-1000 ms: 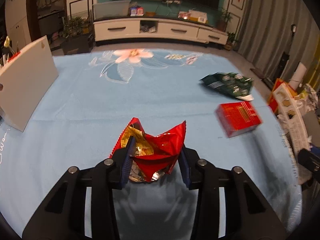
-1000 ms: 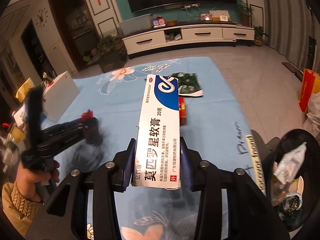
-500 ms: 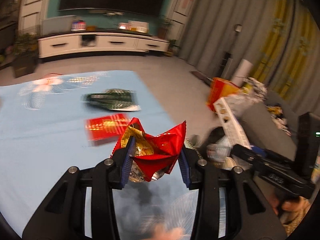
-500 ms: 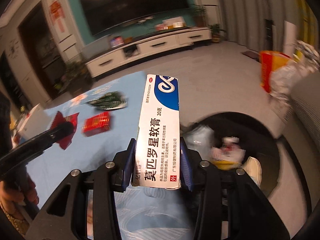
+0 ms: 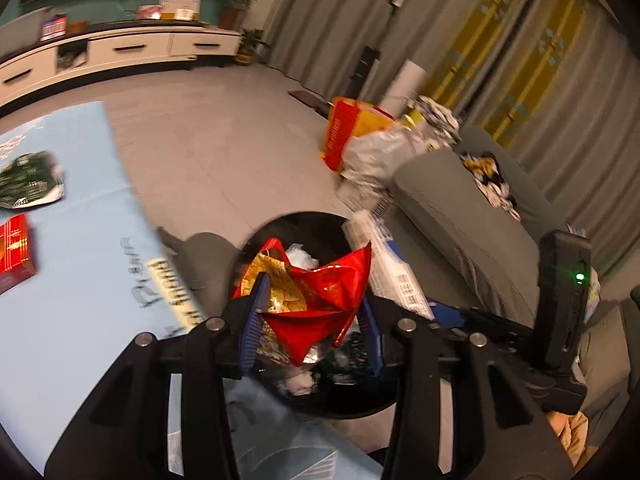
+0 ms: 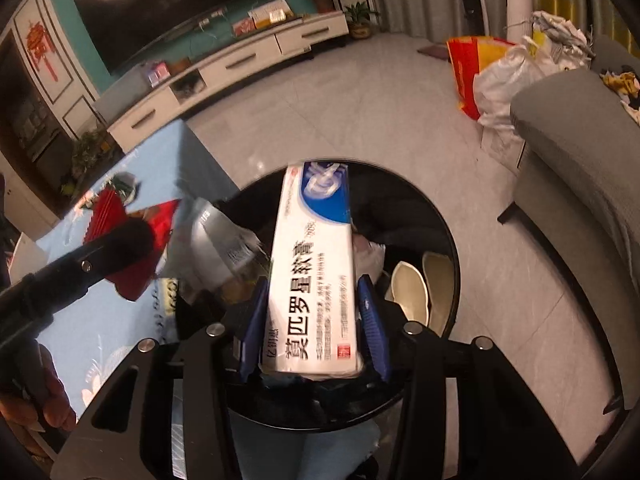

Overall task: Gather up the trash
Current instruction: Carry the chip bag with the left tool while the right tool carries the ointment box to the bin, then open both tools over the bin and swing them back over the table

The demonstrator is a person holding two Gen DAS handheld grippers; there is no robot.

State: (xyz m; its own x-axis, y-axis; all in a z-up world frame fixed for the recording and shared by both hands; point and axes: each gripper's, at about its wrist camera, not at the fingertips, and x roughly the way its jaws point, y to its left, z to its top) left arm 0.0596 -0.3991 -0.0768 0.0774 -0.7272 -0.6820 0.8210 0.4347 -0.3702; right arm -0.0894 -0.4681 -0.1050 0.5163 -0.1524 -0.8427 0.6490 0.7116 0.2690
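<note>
My left gripper (image 5: 312,312) is shut on a crumpled red snack wrapper (image 5: 324,300) and holds it over the black round trash bin (image 5: 360,404). My right gripper (image 6: 314,308) holds a white and blue ointment box (image 6: 316,264) between its pads over the same bin (image 6: 448,240); the box looks blurred and a gap shows at the right pad. The box also shows in the left wrist view (image 5: 388,264), and the wrapper in the right wrist view (image 6: 132,248). A green wrapper (image 5: 32,180) and a red box (image 5: 14,248) lie on the blue table (image 5: 80,300).
The bin holds white trash and wrappers (image 6: 408,284). A grey sofa (image 5: 480,216) stands to the right, with bags (image 5: 360,136) on the floor behind it. A white TV cabinet (image 6: 240,60) stands along the far wall.
Both grippers swung right from over the table to above the bin, carrying the wrapper and the box. The box now looks blurred and slightly lower in the right jaws.
</note>
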